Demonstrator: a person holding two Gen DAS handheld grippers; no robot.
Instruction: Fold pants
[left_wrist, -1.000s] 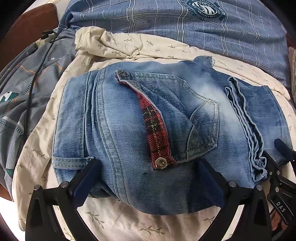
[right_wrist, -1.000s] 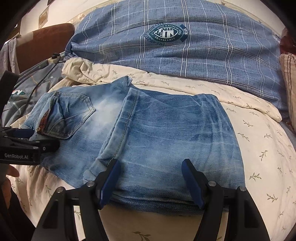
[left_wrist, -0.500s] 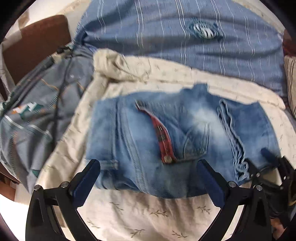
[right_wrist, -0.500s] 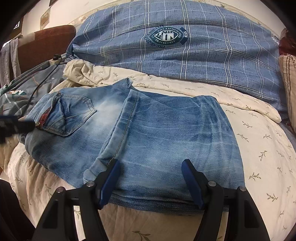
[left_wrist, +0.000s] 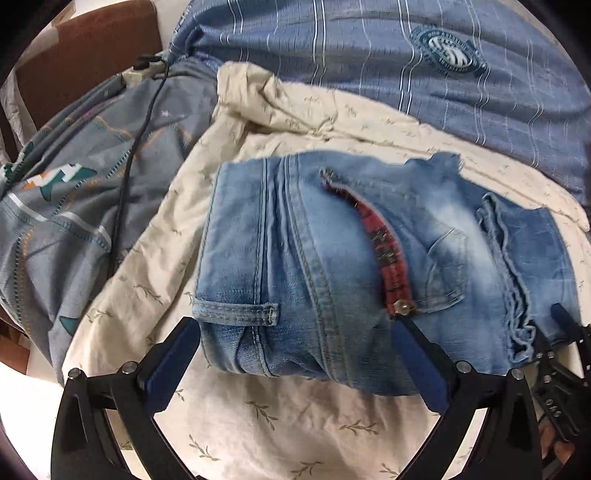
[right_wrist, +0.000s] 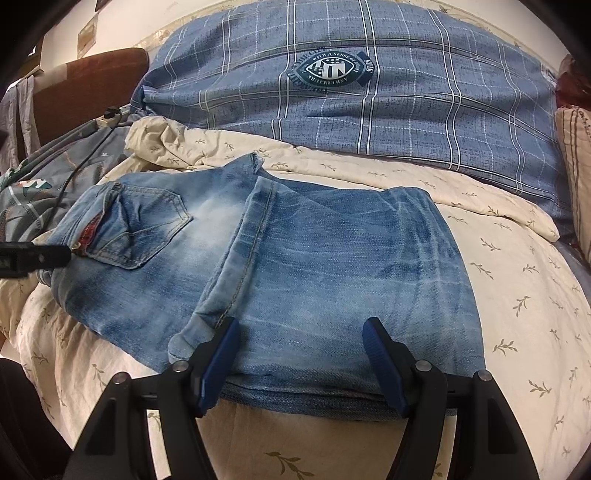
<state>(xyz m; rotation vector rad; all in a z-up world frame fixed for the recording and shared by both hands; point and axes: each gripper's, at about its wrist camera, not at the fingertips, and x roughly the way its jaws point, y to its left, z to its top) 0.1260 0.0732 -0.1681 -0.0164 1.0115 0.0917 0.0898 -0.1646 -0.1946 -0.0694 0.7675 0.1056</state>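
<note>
Both grippers, left gripper (left_wrist: 295, 354) and right gripper (right_wrist: 301, 354), stand open at the near edge of the folded jeans (right_wrist: 332, 258), gripping nothing.

**Bed and its load**

The bed is being covered by a cream leaf-print sheet (right_wrist: 517, 295). Folded jeans (right_wrist: 332, 266) are being carried on it, a blue plaid quilt (right_wrist: 406, 110) behind them, a grey patterned cover (left_wrist: 74, 192) crossed by a black cable (left_wrist: 125, 184) alongside.
</note>
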